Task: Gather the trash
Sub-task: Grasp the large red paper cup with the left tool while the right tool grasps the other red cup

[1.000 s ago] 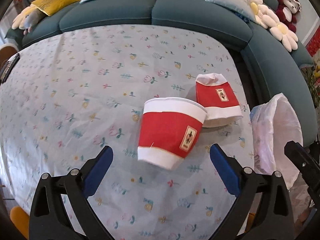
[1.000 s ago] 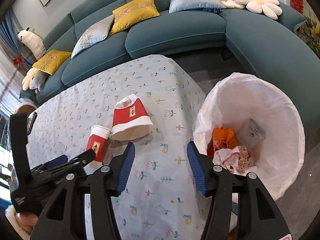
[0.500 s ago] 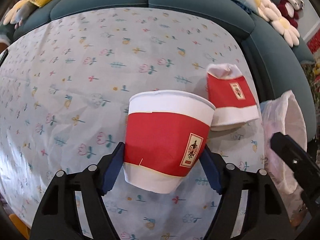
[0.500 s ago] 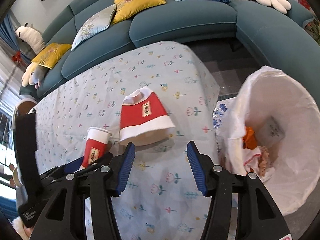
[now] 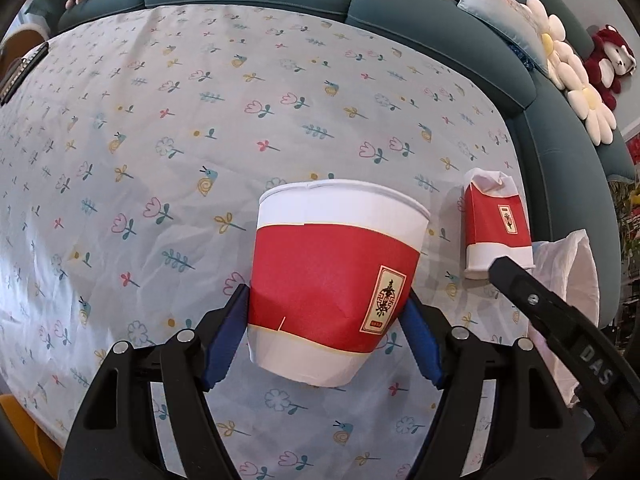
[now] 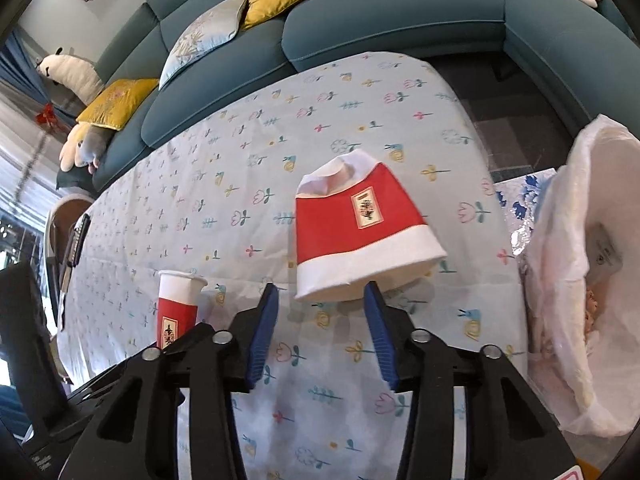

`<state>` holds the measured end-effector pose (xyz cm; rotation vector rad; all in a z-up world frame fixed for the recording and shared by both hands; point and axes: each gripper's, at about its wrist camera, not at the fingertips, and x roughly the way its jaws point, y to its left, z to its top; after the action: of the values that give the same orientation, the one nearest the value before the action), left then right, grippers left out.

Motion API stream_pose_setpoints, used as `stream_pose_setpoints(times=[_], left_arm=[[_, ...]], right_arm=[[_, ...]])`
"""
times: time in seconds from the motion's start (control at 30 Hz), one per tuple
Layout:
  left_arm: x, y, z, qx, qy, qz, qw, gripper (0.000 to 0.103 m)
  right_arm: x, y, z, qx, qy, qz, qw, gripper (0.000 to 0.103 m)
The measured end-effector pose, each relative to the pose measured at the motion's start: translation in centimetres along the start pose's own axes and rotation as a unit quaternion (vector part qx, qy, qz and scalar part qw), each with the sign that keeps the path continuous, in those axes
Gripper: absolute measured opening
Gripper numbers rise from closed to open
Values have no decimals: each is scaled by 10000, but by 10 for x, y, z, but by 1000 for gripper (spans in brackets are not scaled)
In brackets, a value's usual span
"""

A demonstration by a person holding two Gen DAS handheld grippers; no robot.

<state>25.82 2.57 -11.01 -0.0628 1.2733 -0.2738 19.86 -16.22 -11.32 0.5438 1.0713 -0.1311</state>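
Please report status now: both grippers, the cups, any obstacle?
Left gripper shut on upright cup. Right gripper open, closing toward flattened cup. Path clear.

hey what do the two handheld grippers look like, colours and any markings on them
Both are alike: black plastic frames with cut-out slots and round silver screw heads. The left gripper and the right gripper each have two fingers lined with ribbed blue pads. In the left wrist view, the right gripper's black body carries white letters, "DAS". No cables, hands or sleeves show.
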Motion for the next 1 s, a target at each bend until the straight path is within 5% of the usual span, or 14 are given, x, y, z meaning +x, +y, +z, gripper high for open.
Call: stream_pose_setpoints(times=[0.17,0.47,1.0], left_arm=[[0,4,4,2,-20,15,10000,69],[-5,1,6,46,-76,40,10000,69],[-45,-63,-14,509,-337,-189,9980,69]], right_arm=[[10,4,4,4,36,12,10000,36],[16,7,7,30,41,134,9999,4],[-74,-26,2,71,-678,145,9976,4]])
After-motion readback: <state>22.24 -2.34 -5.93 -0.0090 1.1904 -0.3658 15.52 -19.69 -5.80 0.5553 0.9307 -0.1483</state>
